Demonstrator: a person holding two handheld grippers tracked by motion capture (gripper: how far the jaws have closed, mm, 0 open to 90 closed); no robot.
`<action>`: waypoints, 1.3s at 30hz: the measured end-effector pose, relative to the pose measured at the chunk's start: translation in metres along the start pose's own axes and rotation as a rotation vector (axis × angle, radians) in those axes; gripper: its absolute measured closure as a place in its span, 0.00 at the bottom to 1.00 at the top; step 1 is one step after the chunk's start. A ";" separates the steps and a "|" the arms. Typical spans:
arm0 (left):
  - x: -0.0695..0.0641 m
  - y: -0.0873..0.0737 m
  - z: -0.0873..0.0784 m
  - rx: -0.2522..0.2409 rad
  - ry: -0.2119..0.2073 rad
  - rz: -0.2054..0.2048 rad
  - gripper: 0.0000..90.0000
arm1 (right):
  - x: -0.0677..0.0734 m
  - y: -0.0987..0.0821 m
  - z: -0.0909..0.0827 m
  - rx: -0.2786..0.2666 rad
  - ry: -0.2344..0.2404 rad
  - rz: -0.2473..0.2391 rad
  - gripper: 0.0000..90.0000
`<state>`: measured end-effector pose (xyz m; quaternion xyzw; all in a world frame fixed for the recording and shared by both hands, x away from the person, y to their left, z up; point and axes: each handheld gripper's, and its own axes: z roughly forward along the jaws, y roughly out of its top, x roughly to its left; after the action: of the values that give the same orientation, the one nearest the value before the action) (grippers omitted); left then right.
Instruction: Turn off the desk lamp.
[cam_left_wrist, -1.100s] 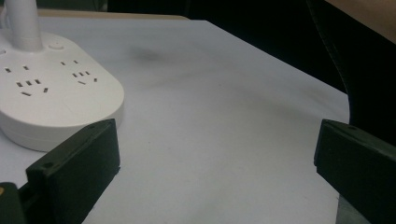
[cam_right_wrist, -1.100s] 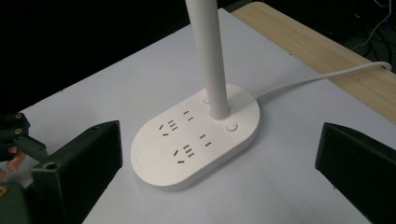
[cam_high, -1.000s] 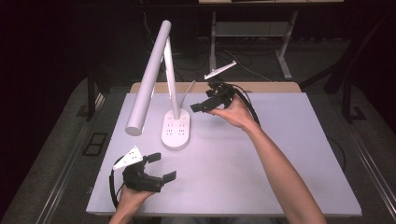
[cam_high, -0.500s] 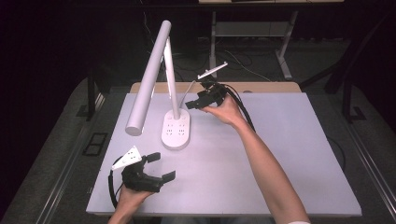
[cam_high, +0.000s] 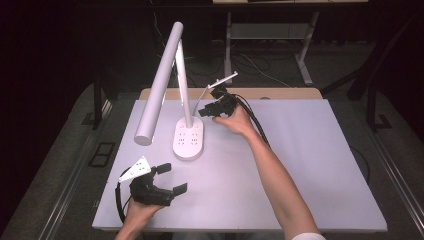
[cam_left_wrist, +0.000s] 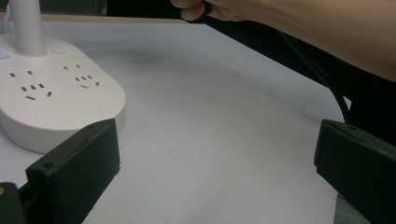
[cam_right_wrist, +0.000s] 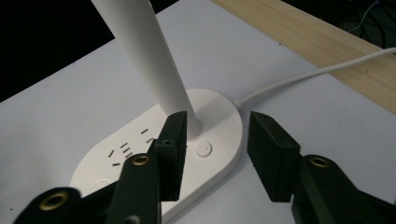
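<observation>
- Since the earlier frames, the right gripper (cam_high: 210, 112) has come down toward the far end of the lamp base (cam_high: 188, 141), just above centre in the high view, and its jaws have just been closing.
- In the right gripper view those jaws stand part-way apart over the round button (cam_right_wrist: 203, 149) on the base; nothing is pinched between them, and the left jaw sits just beside the lamp stem (cam_right_wrist: 154, 60).
- A white cord (cam_right_wrist: 308, 72) runs from the base toward the upper right of that view.
- At lower left of the high view, the left gripper (cam_high: 167, 180) rests on the table (cam_high: 310, 165), jaws wide apart, holding nothing.
</observation>
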<state>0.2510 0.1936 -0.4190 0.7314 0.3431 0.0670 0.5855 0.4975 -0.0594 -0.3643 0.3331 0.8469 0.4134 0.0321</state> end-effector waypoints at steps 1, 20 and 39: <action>0.000 0.000 0.000 0.000 -0.001 0.000 0.00 | -0.001 -0.001 0.002 -0.003 0.005 0.003 0.72; 0.001 0.000 -0.001 -0.005 -0.003 -0.007 0.00 | 0.002 -0.012 0.038 0.026 0.008 0.008 1.00; 0.002 0.000 -0.001 -0.002 -0.007 -0.010 0.00 | 0.007 -0.022 0.062 0.057 -0.011 0.017 1.00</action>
<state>0.2516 0.1952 -0.4197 0.7295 0.3444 0.0618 0.5877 0.5005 -0.0230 -0.4195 0.3435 0.8551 0.3875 0.0238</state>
